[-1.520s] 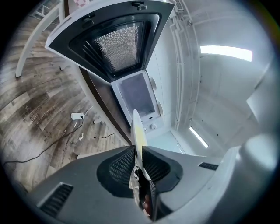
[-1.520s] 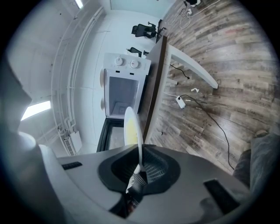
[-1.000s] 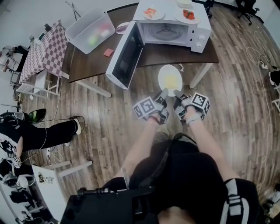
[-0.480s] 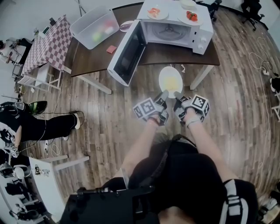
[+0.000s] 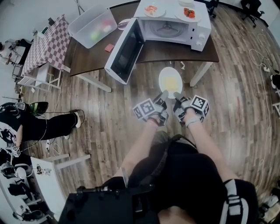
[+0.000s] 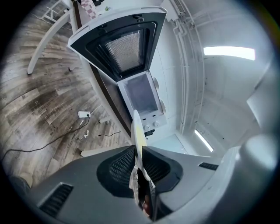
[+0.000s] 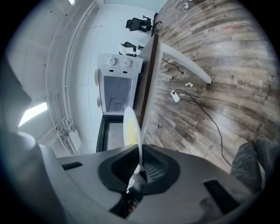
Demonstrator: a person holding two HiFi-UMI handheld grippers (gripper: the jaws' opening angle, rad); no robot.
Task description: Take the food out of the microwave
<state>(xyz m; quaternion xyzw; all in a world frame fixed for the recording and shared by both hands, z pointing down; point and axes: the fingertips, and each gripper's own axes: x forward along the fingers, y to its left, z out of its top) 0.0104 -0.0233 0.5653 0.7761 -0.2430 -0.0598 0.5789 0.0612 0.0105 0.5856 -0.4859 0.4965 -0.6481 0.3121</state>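
A white plate (image 5: 170, 81) with yellow food on it hangs level over the wooden floor, just in front of the table. My left gripper (image 5: 163, 93) is shut on its near rim from the left, and my right gripper (image 5: 176, 94) is shut on the same rim from the right. In the left gripper view the plate (image 6: 136, 129) stands edge-on between the pads of the left gripper (image 6: 139, 158). The right gripper view shows the plate (image 7: 131, 127) pinched the same way by the right gripper (image 7: 140, 164). The white microwave (image 5: 173, 27) stands behind, its door (image 5: 124, 51) swung wide open to the left and its chamber empty.
Two plates of food (image 5: 153, 9) (image 5: 189, 13) sit on top of the microwave. On the dark table (image 5: 151, 54) lie a clear plastic bin (image 5: 92, 28) and a small red item (image 5: 109, 47). A checkered table (image 5: 46, 43) and a seated person's legs (image 5: 43, 129) are at the left.
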